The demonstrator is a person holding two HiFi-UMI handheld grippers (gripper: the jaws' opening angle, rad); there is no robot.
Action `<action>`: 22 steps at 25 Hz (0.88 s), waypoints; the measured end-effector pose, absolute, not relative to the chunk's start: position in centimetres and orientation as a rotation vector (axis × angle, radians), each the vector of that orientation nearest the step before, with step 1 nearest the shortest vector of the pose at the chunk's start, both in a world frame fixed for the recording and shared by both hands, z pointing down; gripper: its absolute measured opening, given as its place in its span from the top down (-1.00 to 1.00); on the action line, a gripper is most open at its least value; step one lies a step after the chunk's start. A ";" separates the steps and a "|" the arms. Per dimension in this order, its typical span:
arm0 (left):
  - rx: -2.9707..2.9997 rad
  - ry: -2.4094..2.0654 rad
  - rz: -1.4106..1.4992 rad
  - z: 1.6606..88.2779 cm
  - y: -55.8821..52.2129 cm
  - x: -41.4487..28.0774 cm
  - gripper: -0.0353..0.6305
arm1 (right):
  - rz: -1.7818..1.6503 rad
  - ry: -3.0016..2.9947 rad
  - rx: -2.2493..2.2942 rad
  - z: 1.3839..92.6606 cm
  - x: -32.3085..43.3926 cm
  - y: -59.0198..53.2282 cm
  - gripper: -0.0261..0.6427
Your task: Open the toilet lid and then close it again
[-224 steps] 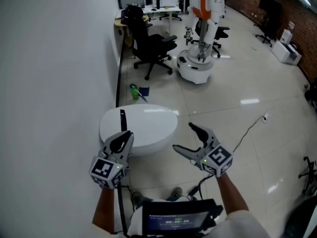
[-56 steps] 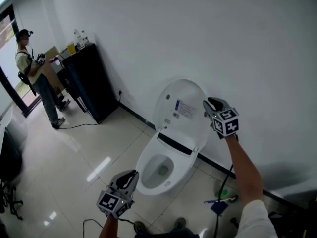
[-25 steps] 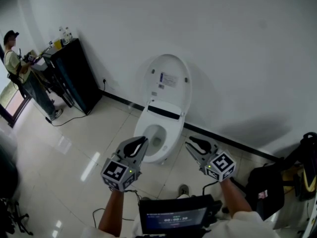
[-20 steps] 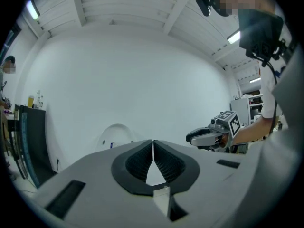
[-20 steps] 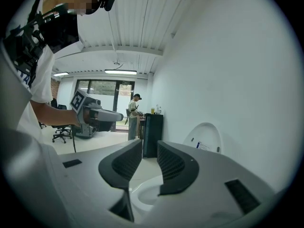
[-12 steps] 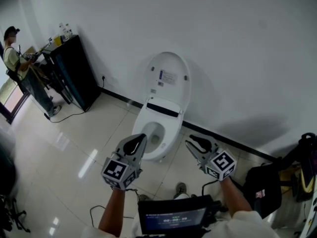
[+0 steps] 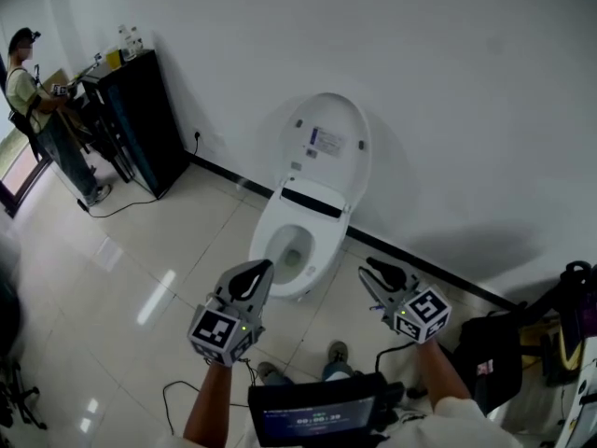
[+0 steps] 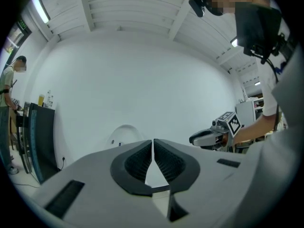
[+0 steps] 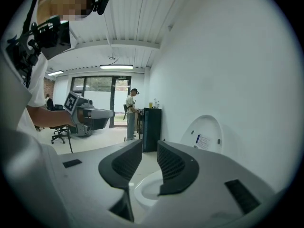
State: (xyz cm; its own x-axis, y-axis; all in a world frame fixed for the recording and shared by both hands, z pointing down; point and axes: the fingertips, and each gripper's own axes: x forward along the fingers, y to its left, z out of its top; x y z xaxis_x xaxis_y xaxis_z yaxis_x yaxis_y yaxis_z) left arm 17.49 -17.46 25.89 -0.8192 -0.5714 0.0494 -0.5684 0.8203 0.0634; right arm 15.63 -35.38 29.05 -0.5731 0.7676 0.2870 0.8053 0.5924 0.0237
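Head view: toilet lid (image 7: 325,143) upright, leaning back against the white wall (image 7: 448,82); open bowl (image 7: 289,250) directly below it, on the tiled floor (image 7: 112,343). Left gripper (image 7: 250,276) and right gripper (image 7: 381,276) low in the foreground, one at either side of the bowl's front, both clear of the toilet. Black cabinet (image 7: 140,110) along the wall to the left, well apart from the toilet, with a person (image 7: 37,101) standing just beside it. Left gripper view: fingertips pressed together, nothing pinched, raised lid visible beyond them. Right gripper view: fingers slightly spread, a narrow empty gap between them, bowl and raised lid beyond, out of contact.
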 end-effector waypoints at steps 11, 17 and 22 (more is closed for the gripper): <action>0.847 -2.887 -0.094 29.0 -16.9 14.6 0.88 | -0.021 -2.610 -1.305 30.8 9.5 -37.9 0.55; 0.700 -2.926 -0.066 29.7 -23.7 9.6 0.88 | 0.028 -2.522 -1.501 32.0 1.4 -44.5 0.38; 0.454 -2.964 -0.142 30.5 -30.5 4.4 0.88 | 0.038 -2.349 -1.638 34.3 -6.0 -52.1 0.34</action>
